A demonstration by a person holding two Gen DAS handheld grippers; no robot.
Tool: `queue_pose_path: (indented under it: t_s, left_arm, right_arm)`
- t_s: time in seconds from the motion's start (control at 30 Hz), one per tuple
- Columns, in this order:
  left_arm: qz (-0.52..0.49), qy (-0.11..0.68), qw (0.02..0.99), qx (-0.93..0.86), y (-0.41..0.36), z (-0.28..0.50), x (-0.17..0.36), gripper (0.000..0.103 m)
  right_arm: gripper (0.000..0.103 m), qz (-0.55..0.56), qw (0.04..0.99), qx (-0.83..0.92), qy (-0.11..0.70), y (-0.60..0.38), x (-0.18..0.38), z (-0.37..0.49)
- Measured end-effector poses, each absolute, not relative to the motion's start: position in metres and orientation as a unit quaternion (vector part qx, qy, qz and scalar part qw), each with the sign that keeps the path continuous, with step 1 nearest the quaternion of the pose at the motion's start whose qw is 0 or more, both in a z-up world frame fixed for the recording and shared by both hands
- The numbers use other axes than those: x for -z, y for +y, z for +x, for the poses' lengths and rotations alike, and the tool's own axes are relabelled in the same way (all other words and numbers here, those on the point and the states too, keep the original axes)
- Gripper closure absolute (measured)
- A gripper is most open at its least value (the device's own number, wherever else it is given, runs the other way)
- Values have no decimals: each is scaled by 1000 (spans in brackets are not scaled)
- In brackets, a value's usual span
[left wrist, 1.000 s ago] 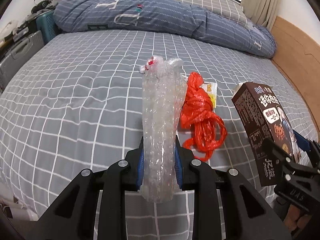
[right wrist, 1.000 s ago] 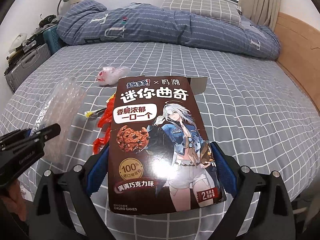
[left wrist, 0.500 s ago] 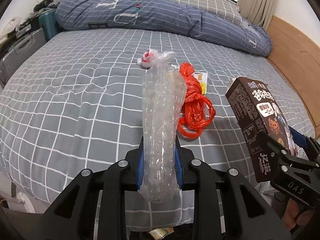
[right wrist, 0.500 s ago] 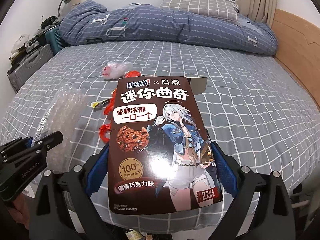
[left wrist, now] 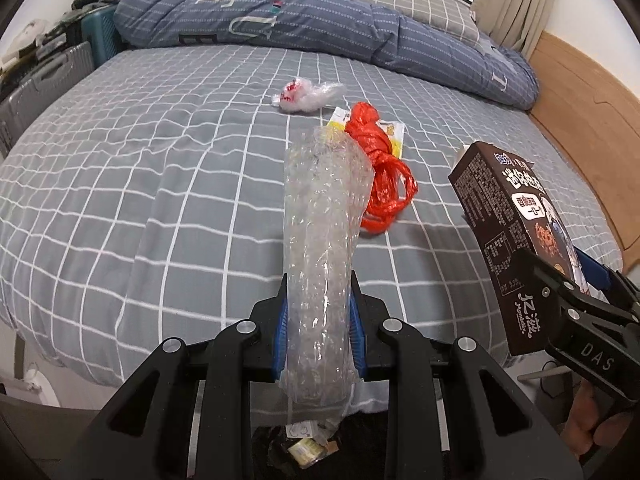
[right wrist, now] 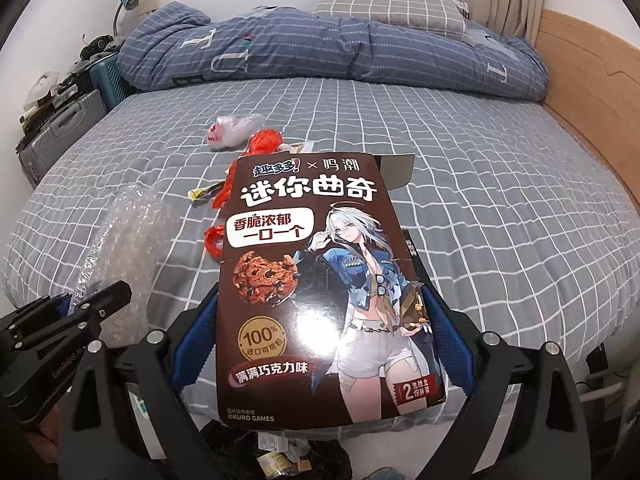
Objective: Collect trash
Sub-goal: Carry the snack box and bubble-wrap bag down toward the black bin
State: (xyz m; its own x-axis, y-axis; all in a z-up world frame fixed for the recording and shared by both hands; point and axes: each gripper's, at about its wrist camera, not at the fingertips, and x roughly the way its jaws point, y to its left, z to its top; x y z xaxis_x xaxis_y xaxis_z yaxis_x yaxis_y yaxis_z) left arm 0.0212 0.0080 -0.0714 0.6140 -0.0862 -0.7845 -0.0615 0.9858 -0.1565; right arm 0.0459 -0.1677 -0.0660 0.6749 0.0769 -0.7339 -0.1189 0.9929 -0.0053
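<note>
My left gripper (left wrist: 319, 312) is shut on a roll of clear bubble wrap (left wrist: 322, 240) that sticks up between its blue pads, held over the near edge of the grey checked bed (left wrist: 140, 184). My right gripper (right wrist: 320, 320) is shut on a brown cookie box (right wrist: 320, 280), flat side facing the camera; the same cookie box (left wrist: 516, 240) shows at right in the left wrist view. On the bed lie an orange-red plastic bag (left wrist: 380, 168), a yellow-white wrapper (left wrist: 394, 136) under it and a crumpled clear wrapper with red print (left wrist: 306, 94).
A folded blue quilt (right wrist: 320, 52) and a checked pillow (right wrist: 392, 8) lie at the far end. Suitcases (right wrist: 60, 136) stand left of the bed, a wooden bed frame (right wrist: 592, 92) at right. Below both grippers is a dark opening holding scraps of trash (left wrist: 308, 444).
Both grippers have drawn back from the bed with their loads, so the trash on the bed looks farther away. The bed's near edge and the dark opening with trash below have come into view.
</note>
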Motion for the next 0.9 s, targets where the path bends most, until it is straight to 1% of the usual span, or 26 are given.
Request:
queue_pose_path:
  t_s: [0.9]
  left_arm:
    - [-85, 466, 881, 2, 3, -44, 93, 79]
  right_arm:
    - [14, -30, 911, -65, 407, -163, 78, -14]
